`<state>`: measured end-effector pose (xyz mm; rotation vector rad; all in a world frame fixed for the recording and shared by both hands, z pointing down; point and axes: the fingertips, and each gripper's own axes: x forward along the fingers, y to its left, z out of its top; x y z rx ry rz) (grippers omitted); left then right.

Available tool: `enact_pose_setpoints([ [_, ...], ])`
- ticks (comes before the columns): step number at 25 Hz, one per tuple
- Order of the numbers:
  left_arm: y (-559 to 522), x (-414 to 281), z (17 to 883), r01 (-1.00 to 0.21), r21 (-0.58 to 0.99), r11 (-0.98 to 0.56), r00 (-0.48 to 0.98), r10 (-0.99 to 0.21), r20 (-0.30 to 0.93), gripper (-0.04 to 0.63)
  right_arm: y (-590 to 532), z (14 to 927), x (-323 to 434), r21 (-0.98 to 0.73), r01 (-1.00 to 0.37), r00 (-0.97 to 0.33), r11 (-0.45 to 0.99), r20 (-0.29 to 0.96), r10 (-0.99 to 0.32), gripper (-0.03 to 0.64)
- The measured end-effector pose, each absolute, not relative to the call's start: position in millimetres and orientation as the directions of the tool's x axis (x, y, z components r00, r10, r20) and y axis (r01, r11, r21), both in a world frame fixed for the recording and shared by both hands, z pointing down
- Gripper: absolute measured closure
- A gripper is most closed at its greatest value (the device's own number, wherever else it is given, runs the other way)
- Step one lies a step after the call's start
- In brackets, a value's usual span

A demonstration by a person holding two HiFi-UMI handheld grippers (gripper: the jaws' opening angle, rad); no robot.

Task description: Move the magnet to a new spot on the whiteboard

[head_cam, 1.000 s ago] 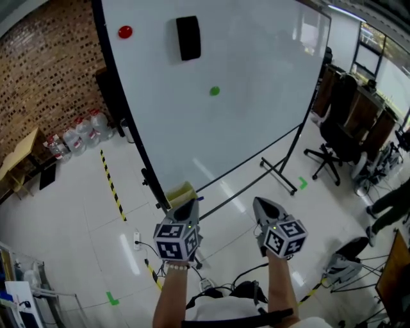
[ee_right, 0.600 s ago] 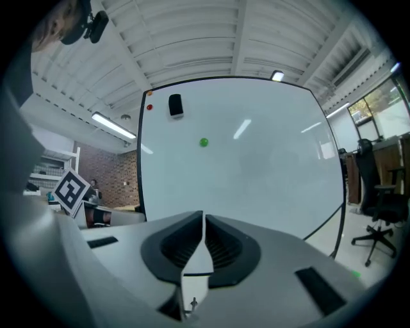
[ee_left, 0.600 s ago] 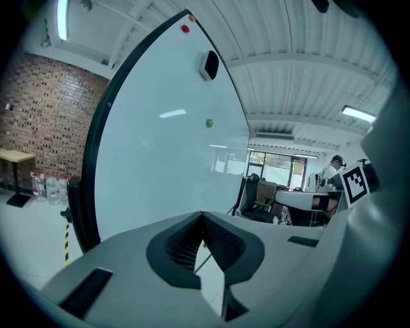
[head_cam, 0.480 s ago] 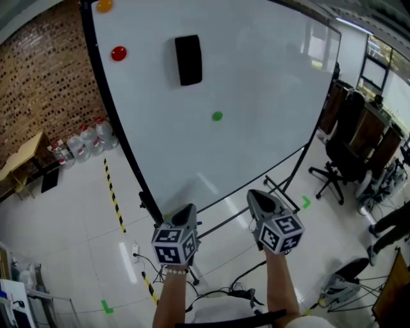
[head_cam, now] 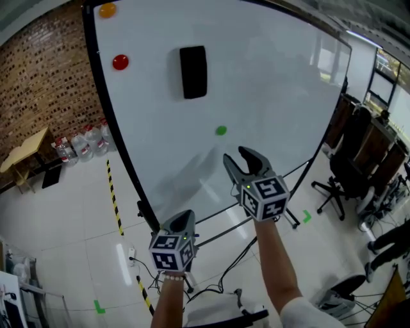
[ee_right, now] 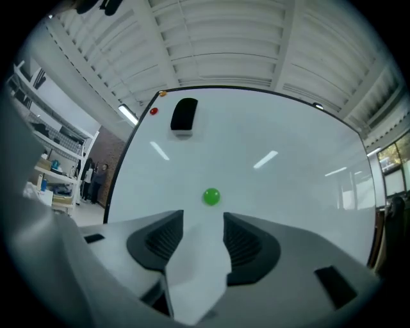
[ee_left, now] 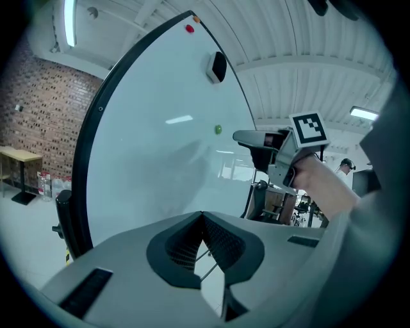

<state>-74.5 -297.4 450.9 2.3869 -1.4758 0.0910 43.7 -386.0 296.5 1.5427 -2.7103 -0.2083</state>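
The small round green magnet (head_cam: 221,130) sits near the middle of the whiteboard (head_cam: 275,83). My right gripper (head_cam: 246,158) is raised in front of the board, just below the magnet and apart from it. Its jaws have just been opening and stand open with nothing between them. In the right gripper view the green magnet (ee_right: 211,196) shows just above the gap of the right gripper (ee_right: 203,221). My left gripper (head_cam: 183,220) hangs lower, near the board's bottom edge, shut and empty. In the left gripper view, its tips (ee_left: 202,215) meet, and the green magnet (ee_left: 218,130) is far ahead.
A black eraser (head_cam: 193,63), a red magnet (head_cam: 120,62) and an orange magnet (head_cam: 107,9) sit higher on the board. Office chairs (head_cam: 349,173) stand at the right. Water bottles (head_cam: 80,145) and a brick wall (head_cam: 45,83) are at the left. Yellow-black tape (head_cam: 114,198) marks the floor.
My right gripper has risen toward the green magnet and its jaws have gone from shut to open. The left gripper has shifted a little and stays shut.
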Motion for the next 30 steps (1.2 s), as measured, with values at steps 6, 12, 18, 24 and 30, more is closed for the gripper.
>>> enact_pose_setpoints([
  [6, -300, -85, 451, -0.887, 0.265, -0.379, 0.438, -0.872, 0.219, 0.600, -411, 264, 28, 0.196, -0.851, -0.508, 0.487, -0.075, -0.858, 0.393],
  [12, -302, -91, 445, -0.891, 0.272, -0.365, 0.423, -0.884, 0.201, 0.600, -427, 263, 19, 0.248, -0.847, -0.495, 0.471, -0.042, -0.868, 0.407],
  [18, -300, -90, 444, -0.890, 0.275, -0.364, 0.423, -0.884, 0.199, 0.600, -438, 268, 15, 0.285, -0.843, -0.479, 0.455, -0.014, -0.878, 0.437],
  [24, -296, -93, 444, -0.887, 0.286, -0.361, 0.423, -0.885, 0.195, 0.600, -438, 269, 15, 0.286, -0.845, -0.475, 0.451, -0.015, -0.880, 0.453],
  [30, -295, -92, 444, -0.887, 0.284, -0.363, 0.425, -0.883, 0.197, 0.600, -442, 269, 13, 0.287, -0.843, -0.477, 0.454, -0.009, -0.879, 0.468],
])
